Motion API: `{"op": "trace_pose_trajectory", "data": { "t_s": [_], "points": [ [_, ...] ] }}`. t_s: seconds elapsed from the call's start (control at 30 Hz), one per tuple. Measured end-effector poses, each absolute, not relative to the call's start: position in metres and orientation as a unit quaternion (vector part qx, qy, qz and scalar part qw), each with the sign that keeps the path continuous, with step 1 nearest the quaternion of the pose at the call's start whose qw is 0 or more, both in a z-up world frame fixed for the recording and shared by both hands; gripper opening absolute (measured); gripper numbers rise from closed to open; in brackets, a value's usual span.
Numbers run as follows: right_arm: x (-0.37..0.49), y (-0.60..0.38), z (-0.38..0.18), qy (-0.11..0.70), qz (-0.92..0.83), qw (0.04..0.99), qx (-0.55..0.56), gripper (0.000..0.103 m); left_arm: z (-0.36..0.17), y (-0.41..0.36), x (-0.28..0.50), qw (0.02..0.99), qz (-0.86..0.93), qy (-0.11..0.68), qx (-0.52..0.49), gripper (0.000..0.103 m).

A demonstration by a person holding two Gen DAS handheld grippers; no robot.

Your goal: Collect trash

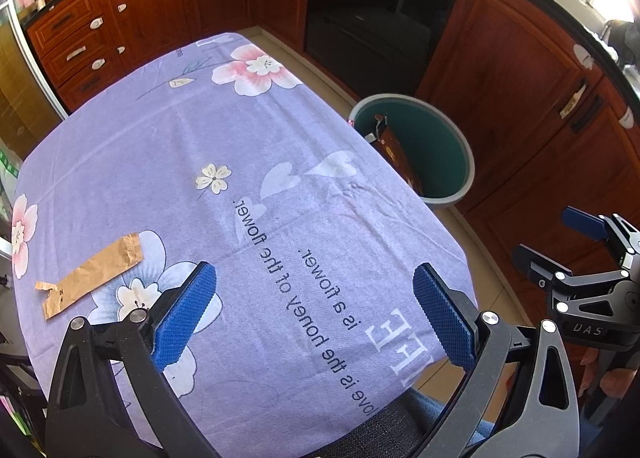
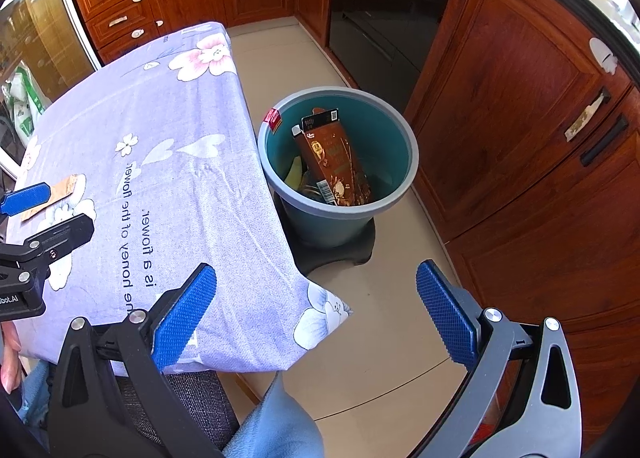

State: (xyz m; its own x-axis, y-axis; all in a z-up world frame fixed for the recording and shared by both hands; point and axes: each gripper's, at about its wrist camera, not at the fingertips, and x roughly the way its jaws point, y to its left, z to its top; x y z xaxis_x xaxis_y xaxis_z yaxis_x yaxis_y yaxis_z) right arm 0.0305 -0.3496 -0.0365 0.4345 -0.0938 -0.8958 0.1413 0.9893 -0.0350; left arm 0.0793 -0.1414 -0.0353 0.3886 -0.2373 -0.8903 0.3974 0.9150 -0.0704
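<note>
A crumpled brown paper strip [image 1: 90, 276] lies on the purple flowered tablecloth [image 1: 224, 146] at its near left; it also shows in the right wrist view [image 2: 60, 191]. My left gripper [image 1: 314, 308] is open and empty above the near table edge, to the right of the strip. A teal trash bin [image 2: 338, 162] stands on the floor right of the table and holds a brown carton [image 2: 334, 162]; the bin also shows in the left wrist view [image 1: 432, 146]. My right gripper [image 2: 316, 312] is open and empty above the table's near right corner and floor.
Red-brown kitchen cabinets [image 2: 520, 118] and a black oven [image 2: 380, 6] ring the beige floor [image 2: 380, 338]. The bin sits on a black base [image 2: 352, 250]. A grey chair seat and blue clothing [image 2: 276, 418] lie below the grippers.
</note>
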Motion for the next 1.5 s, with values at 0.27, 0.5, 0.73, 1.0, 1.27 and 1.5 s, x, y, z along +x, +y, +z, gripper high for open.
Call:
{"op": "trace_pose_trajectory", "data": {
  "t_s": [0.27,0.5,0.73,1.0,1.27,1.5],
  "points": [
    [0.0320,-0.3508,-0.0345,0.525,-0.080,0.847,0.012,0.097,-0.0355,-0.1409,0.0788,0.830,-0.190,0.519,0.077,0.099],
    [0.0336,-0.3513,-0.0338,0.525,-0.083,0.847,0.010,0.097,-0.0360,-0.1400,0.0788,0.830,-0.190,0.519,0.076,0.099],
    [0.0349,-0.3481,-0.0327,0.525,-0.082,0.847,0.005,0.097,-0.0364,-0.1384,0.0789,0.830,-0.187,0.520,0.072,0.099],
    [0.0354,-0.3451,-0.0332,0.527,-0.080,0.846,0.001,0.097,-0.0389,-0.1386,0.0786,0.832,-0.182,0.520,0.071,0.099],
    [0.0354,-0.3442,-0.0333,0.527,-0.079,0.846,0.000,0.097,-0.0393,-0.1384,0.0785,0.832,-0.181,0.519,0.071,0.099],
    [0.0362,-0.3425,-0.0341,0.528,-0.077,0.846,-0.004,0.097,-0.0390,-0.1381,0.0788,0.833,-0.181,0.519,0.071,0.099]
  ]
}}
